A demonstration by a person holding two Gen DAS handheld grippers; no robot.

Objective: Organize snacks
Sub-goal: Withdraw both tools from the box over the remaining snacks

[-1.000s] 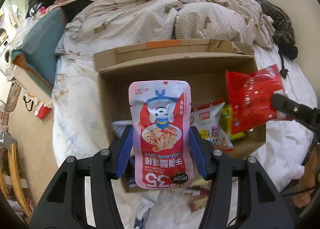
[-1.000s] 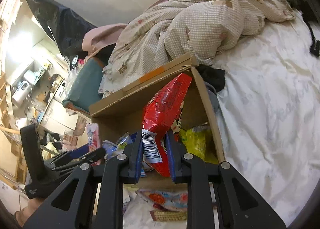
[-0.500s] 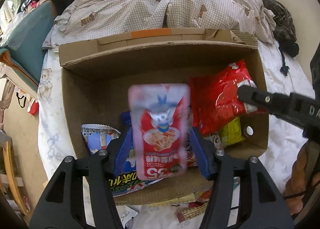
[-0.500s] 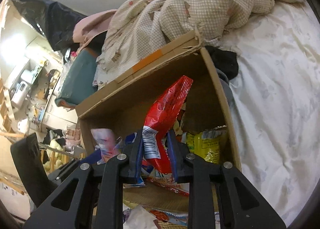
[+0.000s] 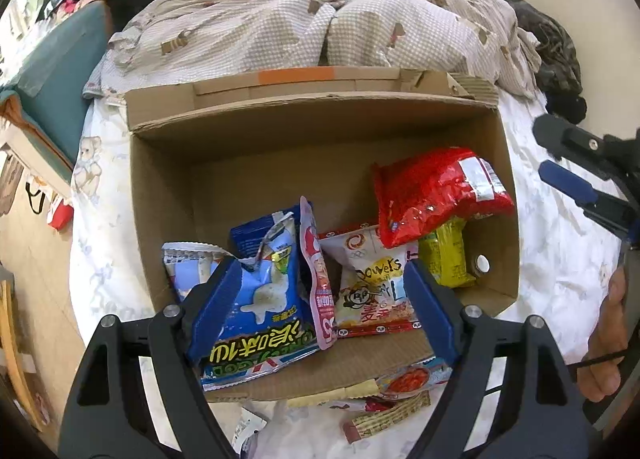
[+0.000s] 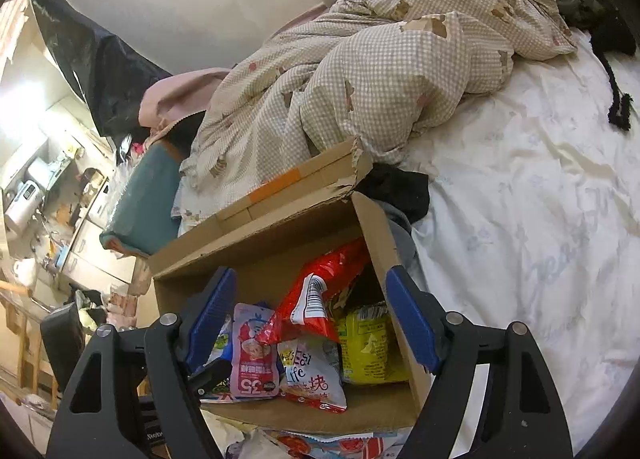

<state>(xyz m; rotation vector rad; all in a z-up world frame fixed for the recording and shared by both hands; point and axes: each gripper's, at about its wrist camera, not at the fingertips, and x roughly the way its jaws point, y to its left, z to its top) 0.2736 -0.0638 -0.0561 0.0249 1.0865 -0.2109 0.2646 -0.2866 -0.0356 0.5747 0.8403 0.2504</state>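
An open cardboard box (image 5: 168,163) (image 6: 260,259) sits on the bed and holds several snack bags. The pink pouch (image 5: 316,279) (image 6: 254,363) stands on edge between a blue bag (image 5: 256,299) and a white bag (image 5: 372,291). The red bag (image 5: 436,191) (image 6: 316,295) lies on a yellow bag (image 5: 444,255) (image 6: 368,343) at the box's right side. My left gripper (image 5: 320,311) is open and empty over the box's near edge. My right gripper (image 6: 308,319) is open and empty just above the box; it also shows in the left wrist view (image 5: 576,179).
Loose snack packets (image 5: 384,399) lie on the white sheet (image 6: 520,219) in front of the box. A checked duvet (image 5: 320,19) is heaped behind the box. A black garment (image 6: 396,187) lies at the box's far right corner. The bed edge is at the left.
Both grippers have opened. The pink pouch dropped from the left gripper into the box. The red bag dropped from the right gripper onto the yellow bag.
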